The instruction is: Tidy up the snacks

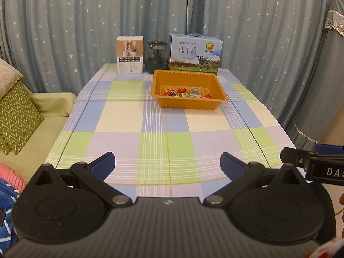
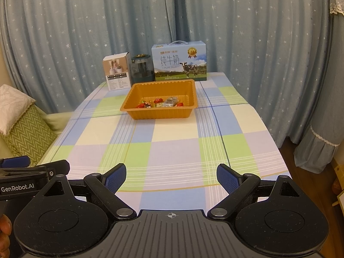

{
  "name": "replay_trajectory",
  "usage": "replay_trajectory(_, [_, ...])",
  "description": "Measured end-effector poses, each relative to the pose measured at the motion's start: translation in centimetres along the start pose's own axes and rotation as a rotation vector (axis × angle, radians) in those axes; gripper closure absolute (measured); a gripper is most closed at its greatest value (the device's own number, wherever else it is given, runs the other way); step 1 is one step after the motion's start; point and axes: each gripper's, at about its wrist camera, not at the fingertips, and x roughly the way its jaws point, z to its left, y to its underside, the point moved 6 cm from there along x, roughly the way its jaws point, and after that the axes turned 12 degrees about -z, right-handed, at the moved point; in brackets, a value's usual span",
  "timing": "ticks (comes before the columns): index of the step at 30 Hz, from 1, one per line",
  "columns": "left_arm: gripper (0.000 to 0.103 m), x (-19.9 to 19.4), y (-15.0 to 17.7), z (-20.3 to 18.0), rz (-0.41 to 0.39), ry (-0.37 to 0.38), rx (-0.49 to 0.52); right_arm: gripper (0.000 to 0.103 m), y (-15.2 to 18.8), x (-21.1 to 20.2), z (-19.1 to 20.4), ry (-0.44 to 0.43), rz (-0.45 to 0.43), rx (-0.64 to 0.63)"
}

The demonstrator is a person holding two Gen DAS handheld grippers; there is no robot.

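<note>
An orange plastic tray (image 1: 189, 103) (image 2: 160, 114) stands on the checked tablecloth toward the far end of the table. Several wrapped snacks (image 1: 185, 92) (image 2: 160, 103), red ones and a clear grey packet, lie along its near inner side. My left gripper (image 1: 167, 165) hovers over the near table edge, open, with nothing between its blue pads. My right gripper (image 2: 171, 177) hovers beside it, also open and empty. Both are well short of the tray.
Behind the tray stand a white product box (image 1: 130, 54) (image 2: 118, 74), a dark glass jar (image 1: 156, 57) (image 2: 142, 68) and a blue milk carton (image 1: 195, 52) (image 2: 179, 61). A sofa with green cushions (image 1: 17, 116) (image 2: 30, 129) lies left. Starred curtains hang behind.
</note>
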Motion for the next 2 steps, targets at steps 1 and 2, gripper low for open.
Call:
replay_trajectory(1, [0.0,-0.01,0.01,-0.01,-0.001,-0.001,0.0,0.012,0.0,0.0,0.0,0.0,0.0,0.0])
replay_trajectory(2, [0.0,0.01,0.0,0.01,0.0,0.0,-0.001,0.012,-0.01,0.0,-0.01,0.0,0.0,0.0])
